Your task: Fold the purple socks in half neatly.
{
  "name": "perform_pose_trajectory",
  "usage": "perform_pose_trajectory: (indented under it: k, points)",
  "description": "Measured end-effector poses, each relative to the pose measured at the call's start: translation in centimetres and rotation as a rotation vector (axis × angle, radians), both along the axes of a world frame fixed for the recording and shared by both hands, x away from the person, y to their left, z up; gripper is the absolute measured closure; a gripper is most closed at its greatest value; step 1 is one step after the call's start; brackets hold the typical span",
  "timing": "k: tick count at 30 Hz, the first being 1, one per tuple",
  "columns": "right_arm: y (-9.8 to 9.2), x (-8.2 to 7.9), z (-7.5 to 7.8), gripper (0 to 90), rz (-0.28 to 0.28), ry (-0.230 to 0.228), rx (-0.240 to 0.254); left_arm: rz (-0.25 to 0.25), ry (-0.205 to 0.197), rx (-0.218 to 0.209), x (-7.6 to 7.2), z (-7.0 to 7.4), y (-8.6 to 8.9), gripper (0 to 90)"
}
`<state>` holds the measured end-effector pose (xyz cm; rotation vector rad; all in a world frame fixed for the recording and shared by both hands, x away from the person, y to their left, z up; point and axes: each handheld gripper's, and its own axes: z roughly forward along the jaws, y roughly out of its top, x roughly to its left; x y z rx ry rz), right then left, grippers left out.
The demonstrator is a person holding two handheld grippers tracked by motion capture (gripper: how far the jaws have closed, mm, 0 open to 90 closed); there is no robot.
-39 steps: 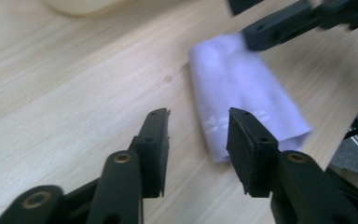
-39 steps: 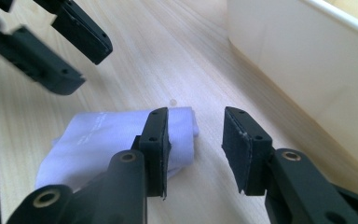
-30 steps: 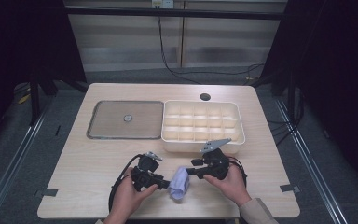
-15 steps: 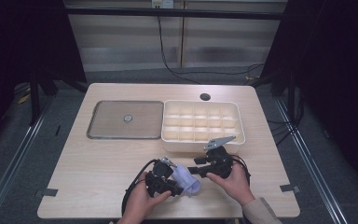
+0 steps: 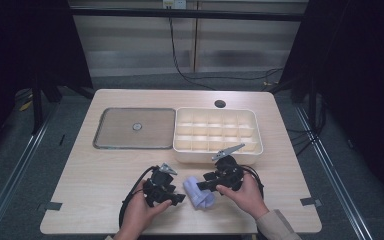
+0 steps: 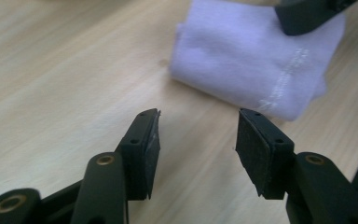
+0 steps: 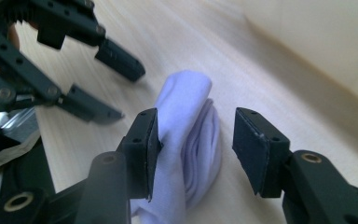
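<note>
A rolled lavender cloth (image 5: pixel 200 196) lies on the wooden table near its front edge, between my two grippers. In the left gripper view the cloth (image 6: pixel 251 60) rests just beyond my left gripper (image 6: pixel 198 116), whose jaws have just been opening with nothing between them. My right gripper (image 7: pixel 196 114) straddles the cloth (image 7: pixel 186 107). Its left pad touches the fabric and its right pad stands apart; these jaws have opened a little. In the high view the left gripper (image 5: pixel 179 196) is left of the cloth and the right gripper (image 5: pixel 203 187) reaches it from the right.
A white box with many compartments (image 5: pixel 217 156) stands just behind the grippers. A flat grey metal tray (image 5: pixel 115 132) lies to its left. A round black hole (image 5: pixel 220 104) sits near the table's far edge. The front edge is close to both hands.
The left gripper went right up to the cloth, then drew back to the left, apart from it. The right gripper stayed at the cloth.
</note>
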<state>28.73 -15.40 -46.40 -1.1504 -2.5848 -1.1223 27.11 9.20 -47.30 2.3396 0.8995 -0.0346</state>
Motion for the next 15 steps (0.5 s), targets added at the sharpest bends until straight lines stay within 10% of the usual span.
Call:
perform_pose_trajectory:
  k: [15]
  points:
    - [0.0,0.5,-1.4,55.6,-0.036,0.141,-0.037,0.046,-0.118,0.003,0.5,-0.5,3.4,37.8]
